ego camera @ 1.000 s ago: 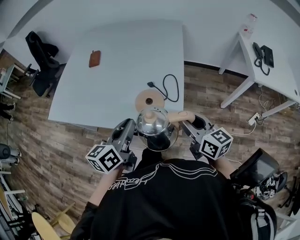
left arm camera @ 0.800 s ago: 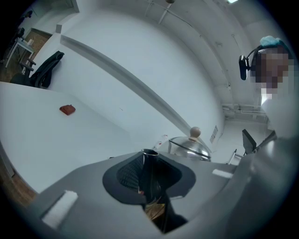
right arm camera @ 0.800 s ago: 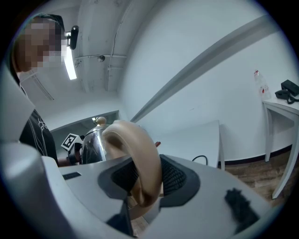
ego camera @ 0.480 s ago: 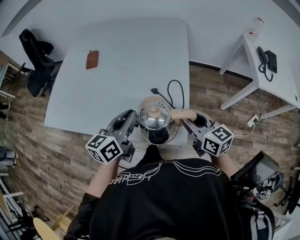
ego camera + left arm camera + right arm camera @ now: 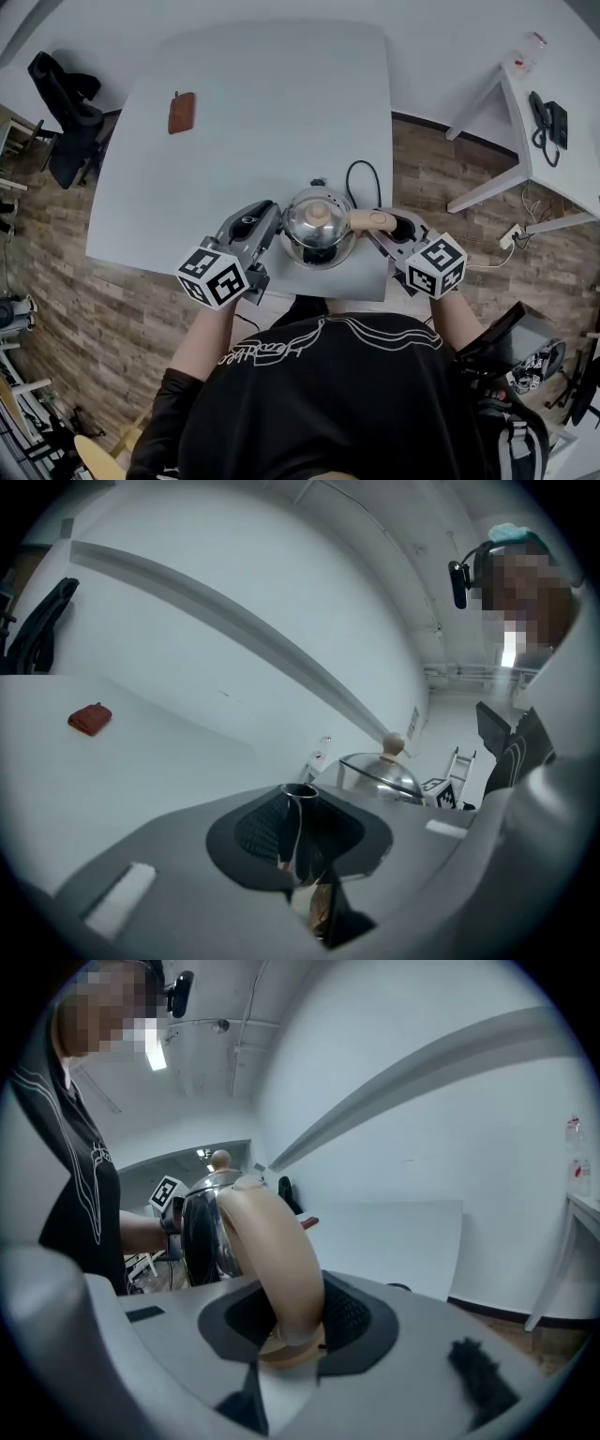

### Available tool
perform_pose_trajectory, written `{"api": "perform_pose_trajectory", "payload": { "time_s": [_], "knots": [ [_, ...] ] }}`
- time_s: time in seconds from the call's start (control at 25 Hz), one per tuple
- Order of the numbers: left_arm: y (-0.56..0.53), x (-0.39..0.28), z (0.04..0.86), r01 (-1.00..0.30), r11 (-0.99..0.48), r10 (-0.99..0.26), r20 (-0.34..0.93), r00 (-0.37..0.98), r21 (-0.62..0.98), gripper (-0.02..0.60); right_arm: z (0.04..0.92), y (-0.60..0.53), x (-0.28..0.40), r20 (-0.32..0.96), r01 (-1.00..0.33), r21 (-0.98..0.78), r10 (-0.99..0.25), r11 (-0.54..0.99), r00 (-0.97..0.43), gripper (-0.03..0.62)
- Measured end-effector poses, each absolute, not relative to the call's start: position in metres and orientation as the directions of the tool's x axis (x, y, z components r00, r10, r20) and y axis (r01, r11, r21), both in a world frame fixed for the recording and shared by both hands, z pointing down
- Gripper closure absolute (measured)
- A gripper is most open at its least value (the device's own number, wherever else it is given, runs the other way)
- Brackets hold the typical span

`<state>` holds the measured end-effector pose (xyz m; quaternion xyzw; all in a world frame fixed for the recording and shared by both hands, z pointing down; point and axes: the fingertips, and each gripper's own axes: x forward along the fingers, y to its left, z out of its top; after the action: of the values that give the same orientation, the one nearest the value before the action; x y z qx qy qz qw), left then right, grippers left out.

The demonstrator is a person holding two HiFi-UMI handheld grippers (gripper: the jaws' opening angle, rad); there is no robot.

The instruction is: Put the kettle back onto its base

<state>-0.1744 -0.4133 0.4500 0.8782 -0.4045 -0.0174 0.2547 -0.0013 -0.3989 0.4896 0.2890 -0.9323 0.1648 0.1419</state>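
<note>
Tabletop [image 5: 234, 112] white and broad. Kettle [image 5: 317, 223] now hangs over its near edge; a second ago it was held short of that edge, with the base showing beyond it. Base no longer visible: the kettle covers that spot, and the cord [image 5: 361, 178] loops out just beyond the kettle. Seated or hovering, cannot tell. At the kettle's left, left tool [image 5: 275, 223] has its jaws narrow, pinched on the spout rim [image 5: 298, 791]. At the kettle's right, right tool [image 5: 382, 231] has its jaws closing on the tan handle [image 5: 370, 220]. Judgement: carry nearly done; settling and release remain. Brown pouch [image 5: 181, 112] lies well beyond the kettle.
</note>
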Motion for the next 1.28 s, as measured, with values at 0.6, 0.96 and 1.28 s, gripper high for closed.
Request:
{"api": "perform_pose_trajectory", "payload": {
  "time_s": [0.6, 0.96, 1.28],
  "knots": [
    [-0.419, -0.172, 0.471, -0.723, -0.578, -0.711, 0.201, 0.673, 0.378, 0.526, 0.529, -0.409, -0.004, 0.398, -0.621, -0.241, -0.508, 0.746, -0.764, 0.479],
    [-0.423, -0.168, 0.474, -0.723, -0.581, -0.717, 0.186, 0.672, 0.374, 0.526, 0.530, -0.413, 0.000, 0.400, -0.623, -0.235, -0.510, 0.746, -0.762, 0.479],
    [-0.421, -0.170, 0.482, -0.723, -0.575, -0.716, 0.192, 0.671, 0.383, 0.526, 0.535, -0.410, -0.002, 0.410, -0.633, -0.221, -0.519, 0.742, -0.751, 0.479]
  ]
}}
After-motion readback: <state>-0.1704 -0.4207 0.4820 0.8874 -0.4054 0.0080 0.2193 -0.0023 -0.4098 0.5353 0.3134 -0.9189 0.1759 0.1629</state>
